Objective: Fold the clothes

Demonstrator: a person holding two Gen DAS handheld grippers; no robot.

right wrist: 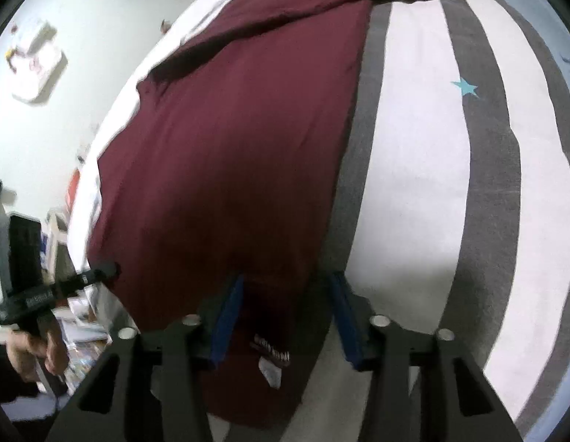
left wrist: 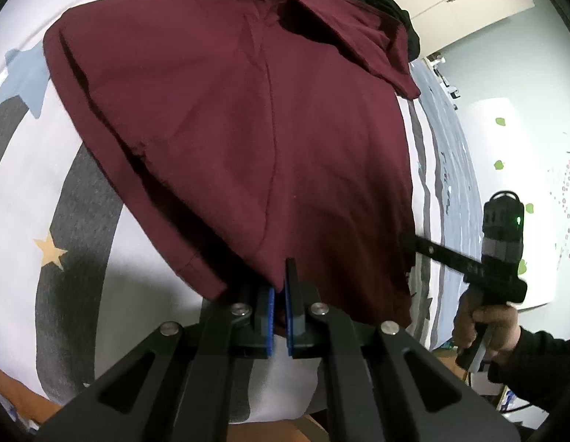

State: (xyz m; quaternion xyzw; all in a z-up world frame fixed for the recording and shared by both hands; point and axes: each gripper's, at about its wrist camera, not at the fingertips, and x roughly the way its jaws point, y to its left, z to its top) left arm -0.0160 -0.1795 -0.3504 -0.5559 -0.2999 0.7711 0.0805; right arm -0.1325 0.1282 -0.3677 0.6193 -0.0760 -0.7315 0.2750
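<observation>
Striped bedsheet (right wrist: 414,147) — maroon shirt (left wrist: 229,129) hem hides left gripper (left wrist: 281,287) tips.

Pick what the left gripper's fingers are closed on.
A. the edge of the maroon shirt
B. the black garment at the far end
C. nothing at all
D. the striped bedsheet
A: in the left wrist view the left gripper has its fingers pressed together on the near edge of the maroon shirt, which lies spread over the striped bedsheet.
</observation>
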